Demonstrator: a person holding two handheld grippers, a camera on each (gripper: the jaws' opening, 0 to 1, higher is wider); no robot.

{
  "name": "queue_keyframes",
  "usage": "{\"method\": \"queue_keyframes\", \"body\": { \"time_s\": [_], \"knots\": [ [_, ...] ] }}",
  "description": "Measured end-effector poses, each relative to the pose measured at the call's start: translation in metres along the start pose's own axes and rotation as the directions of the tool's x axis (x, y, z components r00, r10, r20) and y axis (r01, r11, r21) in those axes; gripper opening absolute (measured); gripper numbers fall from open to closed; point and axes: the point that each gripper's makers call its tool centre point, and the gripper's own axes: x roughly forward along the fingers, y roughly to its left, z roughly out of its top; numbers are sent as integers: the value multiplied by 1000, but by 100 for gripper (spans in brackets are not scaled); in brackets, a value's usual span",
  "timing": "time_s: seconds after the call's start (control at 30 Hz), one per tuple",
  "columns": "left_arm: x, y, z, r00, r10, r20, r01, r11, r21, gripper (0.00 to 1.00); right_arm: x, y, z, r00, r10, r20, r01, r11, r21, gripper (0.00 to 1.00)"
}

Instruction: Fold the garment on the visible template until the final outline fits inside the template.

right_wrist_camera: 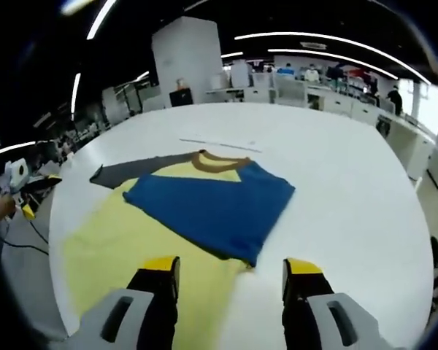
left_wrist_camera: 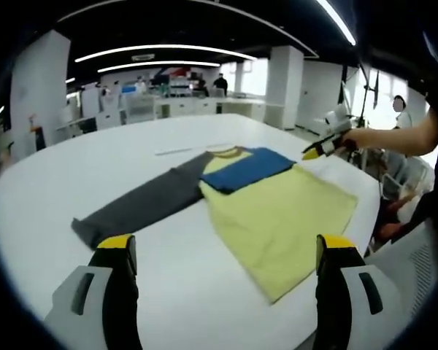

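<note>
I see the garment (right_wrist_camera: 197, 211) lying flat on the white table (right_wrist_camera: 350, 189) just ahead of my right gripper (right_wrist_camera: 230, 273), blue sleeve (right_wrist_camera: 219, 204) folded across the yellow body; my left gripper (left_wrist_camera: 223, 251) faces the grey sleeve (left_wrist_camera: 142, 204), stretched out; both jaws stand apart, empty; the cloth looks soft and limp, probably light; I'd pinch the cuff.

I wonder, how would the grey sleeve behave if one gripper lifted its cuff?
The grey sleeve would probably droop, since it lies flat and limp on the white table. It likely drags the yellow body, being attached to it. It looks light.
</note>
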Motion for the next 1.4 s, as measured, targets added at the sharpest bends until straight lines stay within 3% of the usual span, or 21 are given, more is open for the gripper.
{"method": "queue_keyframes", "body": {
  "time_s": [0.37, 0.6, 0.87, 1.4],
  "knots": [
    [-1, 18, 2, 1000, 28, -1, -28, 1000, -15, 99, -25, 28, 9, 990, 97, 105, -93, 995, -41, 85],
    [-2, 33, 5, 999, 48, 8, -48, 998, -35, 99, -43, 49, 17, 971, 147, 187, -138, 989, -59, 98],
    [-5, 57, 1, 997, 75, 2, -75, 995, -65, 98, -61, 72, 13, 959, 203, 198, -184, 976, -114, 99],
    [9, 116, 4, 982, 188, 12, -186, 976, -114, 86, -81, 81, 5, 957, 198, 213, -182, 979, -91, 98]
  ]
}}
